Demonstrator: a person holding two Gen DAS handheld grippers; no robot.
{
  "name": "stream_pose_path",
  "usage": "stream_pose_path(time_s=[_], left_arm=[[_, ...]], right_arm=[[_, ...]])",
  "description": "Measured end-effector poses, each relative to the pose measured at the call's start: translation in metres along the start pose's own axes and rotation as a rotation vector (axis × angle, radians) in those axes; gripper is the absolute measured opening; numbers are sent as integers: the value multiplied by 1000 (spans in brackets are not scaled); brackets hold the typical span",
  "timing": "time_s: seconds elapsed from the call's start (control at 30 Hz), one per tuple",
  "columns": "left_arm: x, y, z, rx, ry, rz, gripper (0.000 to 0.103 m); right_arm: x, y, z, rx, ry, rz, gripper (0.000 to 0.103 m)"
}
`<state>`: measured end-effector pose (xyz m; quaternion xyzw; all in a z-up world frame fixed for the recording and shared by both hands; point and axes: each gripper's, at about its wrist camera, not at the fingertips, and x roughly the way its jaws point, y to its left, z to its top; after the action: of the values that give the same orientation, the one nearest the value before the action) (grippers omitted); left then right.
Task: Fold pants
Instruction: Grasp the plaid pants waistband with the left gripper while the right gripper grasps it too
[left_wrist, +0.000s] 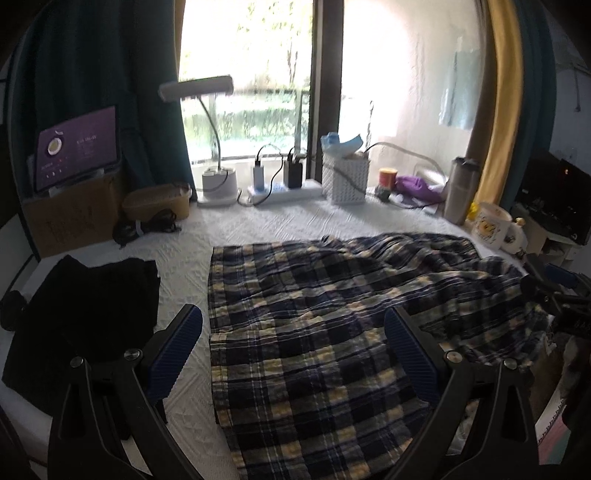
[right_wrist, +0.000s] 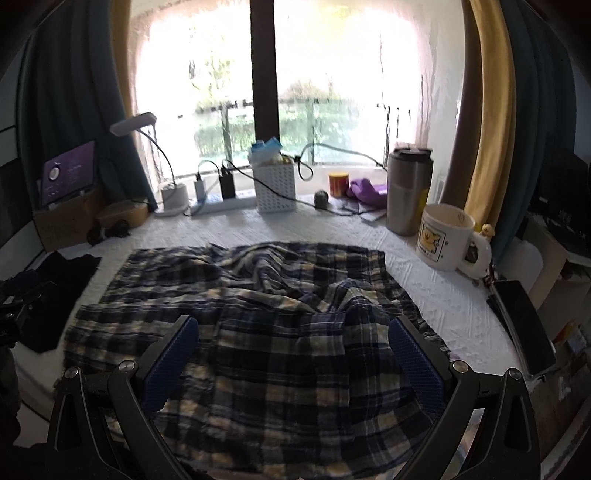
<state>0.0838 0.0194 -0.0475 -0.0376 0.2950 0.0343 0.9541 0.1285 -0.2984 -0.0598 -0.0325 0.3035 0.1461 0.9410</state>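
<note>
Blue, white and yellow plaid pants (left_wrist: 314, 314) lie rumpled across the white quilted table cover (left_wrist: 280, 225), partly laid over themselves. My left gripper (left_wrist: 293, 325) hovers open above their left part, nothing between its blue pads. In the right wrist view the same plaid pants (right_wrist: 258, 314) spread below, bunched in the middle, and my right gripper (right_wrist: 293, 332) stands open over them, holding nothing. The right gripper also shows as dark parts at the far right of the left wrist view.
A folded black garment (left_wrist: 85, 314) lies left of the pants. Along the window stand a desk lamp (left_wrist: 218, 177), a power strip with chargers (left_wrist: 284, 184), a white basket (left_wrist: 345, 177), a steel tumbler (right_wrist: 408, 192) and a mug (right_wrist: 447, 236). A dark phone (right_wrist: 521, 325) lies at the right edge.
</note>
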Motion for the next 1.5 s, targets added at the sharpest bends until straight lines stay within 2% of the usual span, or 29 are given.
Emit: stream_pose_path(time_s=[0.2,0.47,0.67,0.9,1.07,1.13,1.17,1.27,1.3,1.33,1.37,1.4,1.5], left_arm=[[35,18,10,-37,70,29,98],[86,56,41,-86,127,108,98],[134,73,59,-100,190,107,98],[191,91,55,-119,311,96,98],[224,94,55,-103,373,68,96],[233,94,53,-103,384,49,83],[236,92,52,-93,375,59,83],[235,80,51,-27,335,77,70],[234,77,52,-15,325,59,52],[232,72,52,-4,319,43,31],[230,68,52,11,317,29,19],[228,66,52,24,314,31,2],[219,69,58,26,260,34,1]], right_arm=[[34,-24,15,16,45,-31,103],[76,-56,56,22,61,-31,103],[111,-77,81,-3,87,-47,103],[181,-98,82,1,231,4,103],[216,-102,71,35,301,34,90],[232,-103,66,48,338,57,83],[238,-102,63,50,352,57,82],[240,-99,63,33,342,55,65],[240,-98,64,35,340,75,45],[240,-95,65,31,336,85,36],[240,-91,66,15,330,76,35],[239,-86,68,-9,322,61,31],[228,-74,82,-40,260,40,30]])
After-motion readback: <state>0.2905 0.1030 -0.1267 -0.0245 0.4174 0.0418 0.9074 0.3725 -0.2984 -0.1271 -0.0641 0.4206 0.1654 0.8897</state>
